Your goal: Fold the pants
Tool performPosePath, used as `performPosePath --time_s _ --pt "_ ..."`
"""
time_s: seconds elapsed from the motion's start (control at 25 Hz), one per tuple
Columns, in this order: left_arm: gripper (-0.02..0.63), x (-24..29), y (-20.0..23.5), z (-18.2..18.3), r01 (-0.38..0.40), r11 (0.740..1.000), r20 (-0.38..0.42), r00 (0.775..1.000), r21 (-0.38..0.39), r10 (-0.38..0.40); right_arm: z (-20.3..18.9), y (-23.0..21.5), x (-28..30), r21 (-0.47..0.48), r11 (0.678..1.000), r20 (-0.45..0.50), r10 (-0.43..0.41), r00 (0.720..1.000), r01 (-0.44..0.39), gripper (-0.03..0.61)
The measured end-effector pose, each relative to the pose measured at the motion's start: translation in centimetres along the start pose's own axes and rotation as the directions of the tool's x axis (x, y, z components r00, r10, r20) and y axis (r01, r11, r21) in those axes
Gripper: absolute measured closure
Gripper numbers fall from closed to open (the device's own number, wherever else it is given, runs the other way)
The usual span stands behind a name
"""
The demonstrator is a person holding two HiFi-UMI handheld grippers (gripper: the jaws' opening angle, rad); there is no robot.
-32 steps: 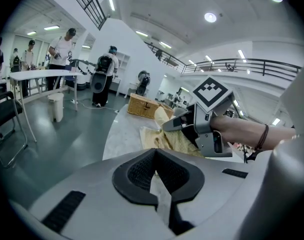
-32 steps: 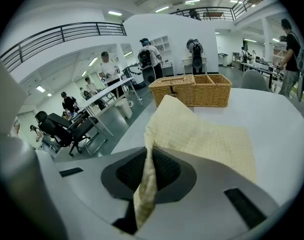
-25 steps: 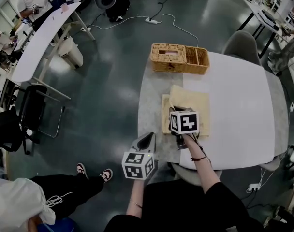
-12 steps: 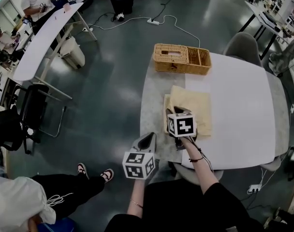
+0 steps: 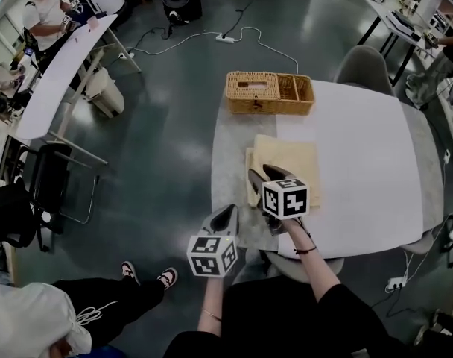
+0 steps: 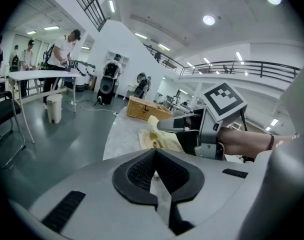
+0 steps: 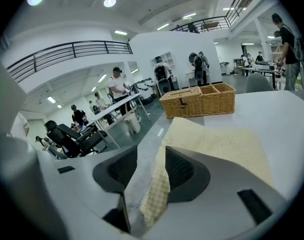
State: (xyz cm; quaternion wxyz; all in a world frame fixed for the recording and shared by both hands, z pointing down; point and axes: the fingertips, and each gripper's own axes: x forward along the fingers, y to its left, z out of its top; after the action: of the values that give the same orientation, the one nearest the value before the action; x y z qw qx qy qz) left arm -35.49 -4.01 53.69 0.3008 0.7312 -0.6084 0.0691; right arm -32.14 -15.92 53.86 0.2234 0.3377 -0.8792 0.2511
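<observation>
Right claw (image 7: 151, 153) opening, pants (image 7: 217, 145) between

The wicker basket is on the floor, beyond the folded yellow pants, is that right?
No. The wicker basket stands on the table, at its far edge, not on the floor, beyond the folded yellow pants. The right gripper view shows it.

A glossy dark floor (image 5: 174, 125) is spreading round the white counter (image 5: 375, 162), and a grey chair (image 5: 364, 64) is standing at its far side. A long white table (image 5: 59, 73) is running along the left, with a bin (image 5: 103, 92) and black chairs (image 5: 48, 177) near it. A power strip (image 5: 225, 39) is lying on the floor. Round ceiling lights (image 6: 208, 19) are shining above white walls (image 7: 162, 44) and a railed balcony (image 7: 67, 51).
</observation>
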Motion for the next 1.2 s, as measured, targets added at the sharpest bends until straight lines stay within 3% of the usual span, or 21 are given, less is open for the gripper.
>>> performPosePath --time_s 0.08,0.16,0.24,0.44,0.76,1.2 --pt "0.606 0.2 -0.5 0.5 0.009 1.000 0.007 1.000 0.008 -0.009 0.3 0.1 -1.0 0.011 0.999 0.014 0.042 0.999 -0.042 0.438" --pt "0.606 0.2 -1.1 1.0 0.020 1.000 0.009 1.000 0.022 -0.021 0.4 0.0 -2.2 0.004 0.998 0.020 0.064 0.998 -0.065 0.524" --pt "0.606 0.1 -1.9 1.4 0.031 0.999 0.013 0.999 0.034 -0.031 0.5 -0.2 -3.6 -0.007 0.997 0.031 0.078 0.996 -0.078 0.545" --pt "0.606 -0.3 -3.5 3.1 0.040 0.997 0.051 0.998 0.069 -0.044 1.5 -0.6 -7.2 0.029 0.988 0.121 0.149 0.981 -0.153 0.561" --pt "0.606 -2.1 -6.4 6.4 0.034 0.992 0.152 0.987 0.118 -0.052 3.8 -1.7 -14.4 0.009 0.974 0.265 0.215 0.940 -0.225 0.563" --pt "0.606 -4.6 -9.6 10.1 0.029 0.982 0.244 0.967 0.187 -0.075 5.8 -4.2 -22.8 -0.033 0.984 0.411 0.174 0.895 -0.176 0.563"
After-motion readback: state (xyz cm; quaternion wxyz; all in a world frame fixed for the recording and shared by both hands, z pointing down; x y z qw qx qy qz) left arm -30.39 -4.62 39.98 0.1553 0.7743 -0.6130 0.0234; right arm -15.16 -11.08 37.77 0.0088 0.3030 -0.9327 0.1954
